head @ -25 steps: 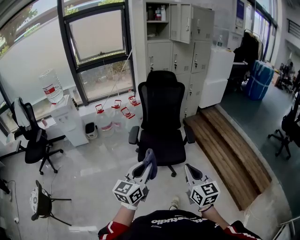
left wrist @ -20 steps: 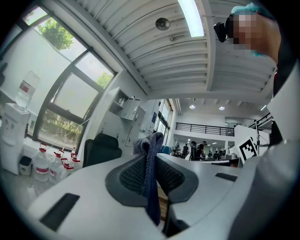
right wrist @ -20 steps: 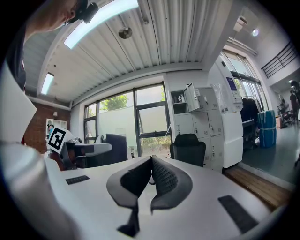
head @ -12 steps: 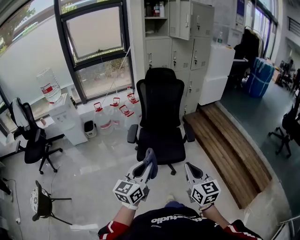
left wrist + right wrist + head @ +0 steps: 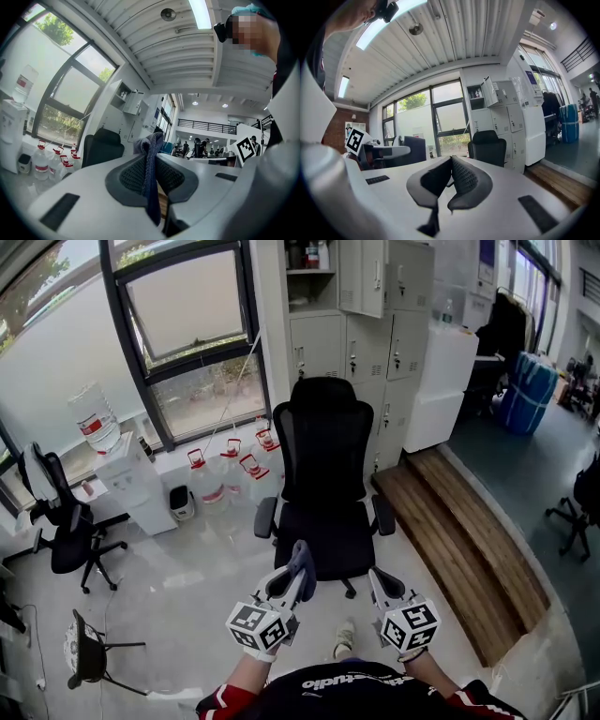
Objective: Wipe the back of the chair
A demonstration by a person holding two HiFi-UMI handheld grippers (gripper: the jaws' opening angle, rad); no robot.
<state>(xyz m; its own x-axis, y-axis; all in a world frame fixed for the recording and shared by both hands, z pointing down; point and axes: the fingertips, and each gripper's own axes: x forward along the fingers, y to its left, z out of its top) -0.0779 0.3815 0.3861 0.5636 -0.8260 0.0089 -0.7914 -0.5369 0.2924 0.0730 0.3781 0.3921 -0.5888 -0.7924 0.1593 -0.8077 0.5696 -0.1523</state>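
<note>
A black office chair (image 5: 323, 465) with a tall mesh back stands ahead of me in the head view, facing me, its seat (image 5: 326, 535) just beyond my grippers. My left gripper (image 5: 299, 570) is shut on a grey-blue cloth (image 5: 302, 559), which sticks out above the jaws; the cloth (image 5: 151, 164) hangs pinched between the pads in the left gripper view, with the chair (image 5: 101, 145) behind at left. My right gripper (image 5: 373, 579) is shut with nothing in it, its pads pressed together in the right gripper view (image 5: 451, 161), the chair (image 5: 487, 145) beyond.
Water jugs (image 5: 225, 474) and a dispenser (image 5: 131, 479) line the window wall at left. Grey lockers (image 5: 375, 324) stand behind the chair. A wooden step (image 5: 459, 540) runs along the right. Another black chair (image 5: 61, 531) and a small stool (image 5: 89, 652) are at far left.
The view has shifted slightly, and the chair sits a little closer and lower in the picture. Both grippers hold the same pose.
</note>
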